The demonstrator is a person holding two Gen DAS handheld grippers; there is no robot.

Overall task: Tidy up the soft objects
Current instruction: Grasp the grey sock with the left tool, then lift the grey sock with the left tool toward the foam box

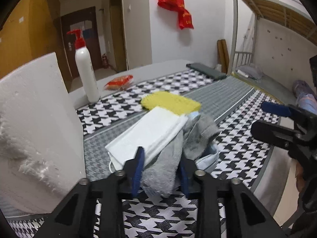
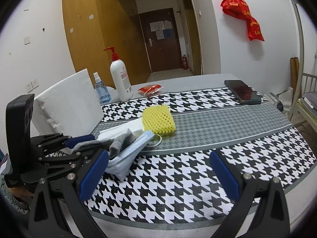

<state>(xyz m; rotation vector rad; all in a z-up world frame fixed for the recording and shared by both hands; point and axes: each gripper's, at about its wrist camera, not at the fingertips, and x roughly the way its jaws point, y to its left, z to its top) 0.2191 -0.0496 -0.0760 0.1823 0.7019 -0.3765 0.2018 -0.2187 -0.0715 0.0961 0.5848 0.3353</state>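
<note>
The left gripper (image 1: 161, 168) is closed on one gray sock (image 1: 164, 170), and its blue pads hide the part of the sock between them. The sock's other end lies on the pile in the middle of the table (image 2: 218, 119). The pile is hard to separate: I count one folded white cloth (image 1: 150, 130), one yellow net sponge (image 1: 172, 102) behind it, and one light blue face mask (image 2: 130, 150) under the sock, partly covered. If the mask is single or several, I cannot tell.

The right gripper (image 2: 158, 174) hangs above the checked tablecloth (image 2: 168, 188) with jaws wide apart, holding nothing.

The white foam block (image 1: 35, 129) is cut off at the left edge in the left wrist view. Behind stand one white pump bottle (image 2: 120, 81) and one small blue spray bottle (image 2: 101, 91), half hidden by the block. One red packet (image 2: 150, 89) and one dark phone (image 2: 244, 92) lie further away.
</note>
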